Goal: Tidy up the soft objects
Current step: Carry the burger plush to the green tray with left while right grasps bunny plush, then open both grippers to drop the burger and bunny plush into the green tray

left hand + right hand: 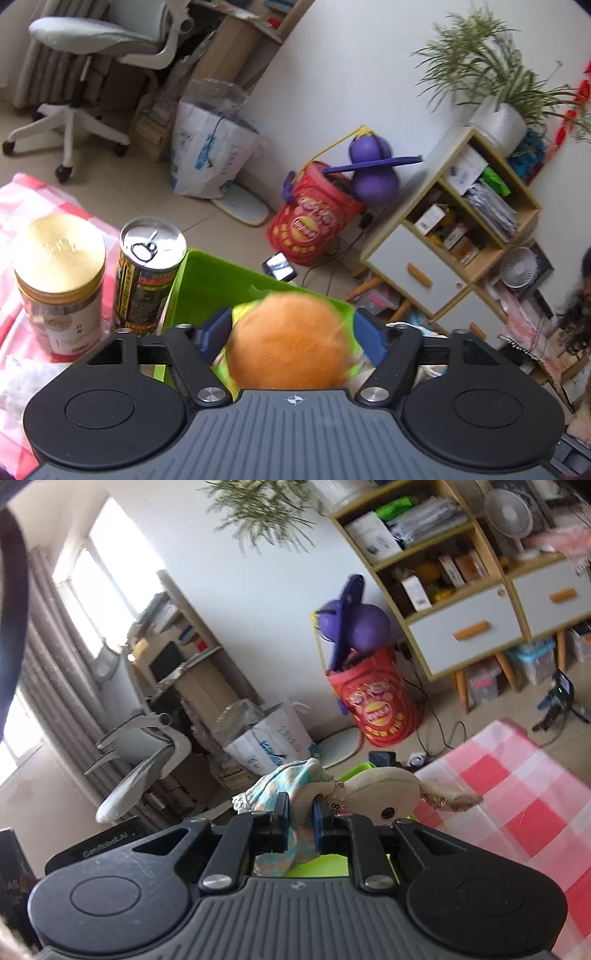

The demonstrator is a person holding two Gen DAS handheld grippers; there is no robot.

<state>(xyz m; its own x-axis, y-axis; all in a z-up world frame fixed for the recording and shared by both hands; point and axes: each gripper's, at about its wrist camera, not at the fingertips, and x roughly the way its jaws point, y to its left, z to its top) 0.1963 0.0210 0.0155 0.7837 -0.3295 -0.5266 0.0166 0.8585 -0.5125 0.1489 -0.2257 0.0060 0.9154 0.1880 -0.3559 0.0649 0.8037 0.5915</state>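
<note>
In the left wrist view my left gripper (pixel 291 332) is shut on an orange plush toy (pixel 288 343) with a green trim, held over the green bin (pixel 221 280). In the right wrist view my right gripper (pixel 299 818) is shut on a beige stuffed doll (pixel 373 794) in a blue patterned dress (pixel 284 786). The doll lies sideways, head to the right, above the green bin (pixel 354 771), which is mostly hidden behind it.
A gold-lidded jar (pixel 61 280) and a drink can (pixel 147 273) stand left of the bin on the pink checked tablecloth (pixel 517 801). Beyond are a red snack bucket (pixel 314 218), an office chair (pixel 96 55), a paper bag (pixel 210 151) and a shelf cabinet (pixel 458 229).
</note>
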